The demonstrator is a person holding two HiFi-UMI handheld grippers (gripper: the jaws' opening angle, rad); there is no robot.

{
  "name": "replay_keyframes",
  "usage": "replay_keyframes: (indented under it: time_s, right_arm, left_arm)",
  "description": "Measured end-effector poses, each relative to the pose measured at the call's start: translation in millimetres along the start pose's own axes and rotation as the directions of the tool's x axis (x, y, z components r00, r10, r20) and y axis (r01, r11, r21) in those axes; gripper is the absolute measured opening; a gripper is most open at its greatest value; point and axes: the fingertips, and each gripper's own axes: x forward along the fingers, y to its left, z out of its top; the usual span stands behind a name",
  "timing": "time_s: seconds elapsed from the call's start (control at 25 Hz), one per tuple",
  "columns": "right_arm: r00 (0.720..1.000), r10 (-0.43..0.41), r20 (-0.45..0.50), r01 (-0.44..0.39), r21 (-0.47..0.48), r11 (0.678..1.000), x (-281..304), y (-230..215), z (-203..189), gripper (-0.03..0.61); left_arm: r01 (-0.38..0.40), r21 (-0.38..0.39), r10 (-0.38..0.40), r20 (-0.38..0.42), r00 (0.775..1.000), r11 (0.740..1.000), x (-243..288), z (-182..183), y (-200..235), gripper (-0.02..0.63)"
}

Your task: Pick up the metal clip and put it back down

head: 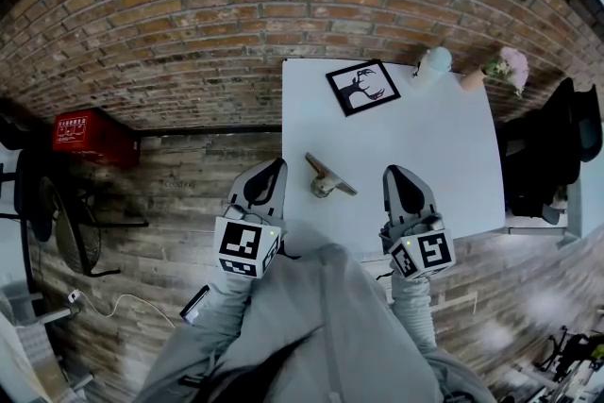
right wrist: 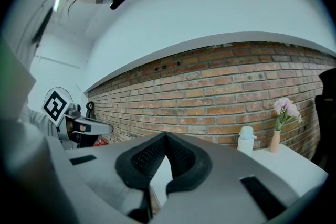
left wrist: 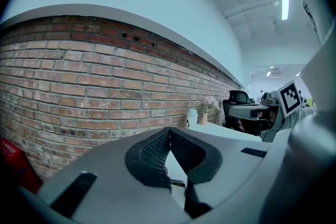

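Near the front edge of the white table [head: 444,156], toward its left side, the metal clip [head: 328,176] lies flat on the tabletop, with nothing holding it. It rests between the two hand-held grippers and touches neither.

The left gripper [head: 274,173] hangs just outside the table's left edge, over the wooden floor [head: 189,203], with its tip close to that edge. In the left gripper view its jaws meet at the tips, with nothing between them. The right gripper [head: 396,179] is over the table close to the front edge, to the right of the clip. The right gripper view shows its jaws pressed together and empty as well. Both grippers point toward the brick wall [head: 236,14] behind the table.

Toward the far edge, a black picture frame [head: 362,87] lies on the tabletop, turned at an angle. At the far right corner stands a white bottle [head: 434,61]. Just beside it is a small vase [head: 472,80] holding pink flowers [head: 510,66]. A black chair [head: 566,146] stands off the table's right edge. A red crate [head: 90,135] sits on the floor by the wall, well to the left of the table.
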Motion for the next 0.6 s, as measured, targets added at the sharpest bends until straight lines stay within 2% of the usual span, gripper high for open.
replay_keyframes:
  time_s: [0.6]
  right_arm:
    - [1.000, 0.004, 0.000, -0.004, -0.006, 1.000, -6.6, 5.1, 0.2, 0.023]
  left_arm:
    - [-0.001, 0.003, 0.001, 0.003, 1.000, 1.000, -8.6, -1.4, -3.1, 0.028]
